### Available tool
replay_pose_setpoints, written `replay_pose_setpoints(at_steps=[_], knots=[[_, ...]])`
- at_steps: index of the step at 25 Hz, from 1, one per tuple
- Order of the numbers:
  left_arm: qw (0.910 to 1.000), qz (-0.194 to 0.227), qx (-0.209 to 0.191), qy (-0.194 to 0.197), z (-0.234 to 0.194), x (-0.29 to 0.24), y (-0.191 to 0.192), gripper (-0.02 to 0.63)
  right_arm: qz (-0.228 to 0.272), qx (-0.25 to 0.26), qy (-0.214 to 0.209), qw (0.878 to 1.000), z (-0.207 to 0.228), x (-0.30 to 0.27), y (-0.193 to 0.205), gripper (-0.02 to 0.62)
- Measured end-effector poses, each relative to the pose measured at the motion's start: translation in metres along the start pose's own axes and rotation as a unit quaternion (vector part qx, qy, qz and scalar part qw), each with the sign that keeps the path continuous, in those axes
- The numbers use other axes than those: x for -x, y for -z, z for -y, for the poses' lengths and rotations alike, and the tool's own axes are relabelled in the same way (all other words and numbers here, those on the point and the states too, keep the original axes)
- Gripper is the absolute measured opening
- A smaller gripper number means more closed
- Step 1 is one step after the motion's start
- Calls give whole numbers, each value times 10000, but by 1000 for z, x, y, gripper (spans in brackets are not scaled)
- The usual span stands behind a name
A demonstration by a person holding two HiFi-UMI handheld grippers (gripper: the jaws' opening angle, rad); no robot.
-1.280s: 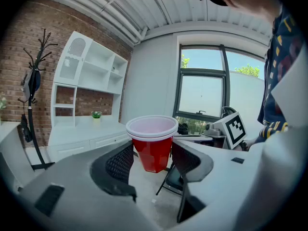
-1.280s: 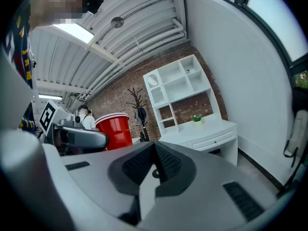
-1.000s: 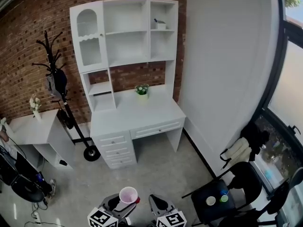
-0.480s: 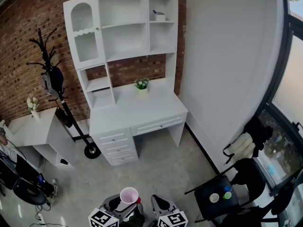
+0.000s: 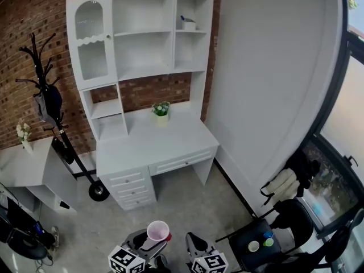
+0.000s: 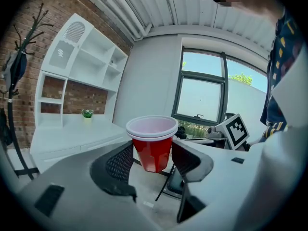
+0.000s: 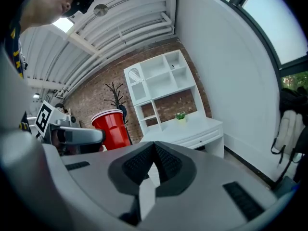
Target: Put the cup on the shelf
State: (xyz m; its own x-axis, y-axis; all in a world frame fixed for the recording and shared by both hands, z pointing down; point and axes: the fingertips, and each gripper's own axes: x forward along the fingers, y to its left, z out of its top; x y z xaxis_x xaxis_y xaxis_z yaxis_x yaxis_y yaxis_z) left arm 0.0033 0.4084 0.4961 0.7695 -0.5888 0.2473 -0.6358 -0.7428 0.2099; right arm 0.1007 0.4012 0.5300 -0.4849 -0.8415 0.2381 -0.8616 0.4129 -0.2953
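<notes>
Head view, cup point(image 5: 157, 230) in left gripper point(image 5: 152, 242); open floor point(image 5: 193, 206) before desk edge point(image 5: 159, 161)

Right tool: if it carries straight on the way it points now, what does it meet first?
Probably the white desk with drawers, across grey floor; nothing nearer shows in line with the right tool. The red plastic cup sits off to one side. Depth is uncertain.

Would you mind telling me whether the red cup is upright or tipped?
Upright: the red cup sits rim uppermost, base down, clamped between the left tool's jaws.
</notes>
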Motion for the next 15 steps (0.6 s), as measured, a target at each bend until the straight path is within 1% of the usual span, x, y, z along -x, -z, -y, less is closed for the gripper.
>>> replay_pose_setpoints(at_steps=[3, 9, 15], knots=[[10000, 68, -25, 58, -27, -3, -12, 252, -29, 63, 40, 10000, -4, -28, -8, -8], [9999, 129, 67, 48, -79, -2, -15, 252, -106, 158, 47, 9998, -15, -74, -17, -6], [9996, 182, 204, -38, -110, 1, -18, 252, -260, 185, 10, 9995, -20, -100, -20, -7]])
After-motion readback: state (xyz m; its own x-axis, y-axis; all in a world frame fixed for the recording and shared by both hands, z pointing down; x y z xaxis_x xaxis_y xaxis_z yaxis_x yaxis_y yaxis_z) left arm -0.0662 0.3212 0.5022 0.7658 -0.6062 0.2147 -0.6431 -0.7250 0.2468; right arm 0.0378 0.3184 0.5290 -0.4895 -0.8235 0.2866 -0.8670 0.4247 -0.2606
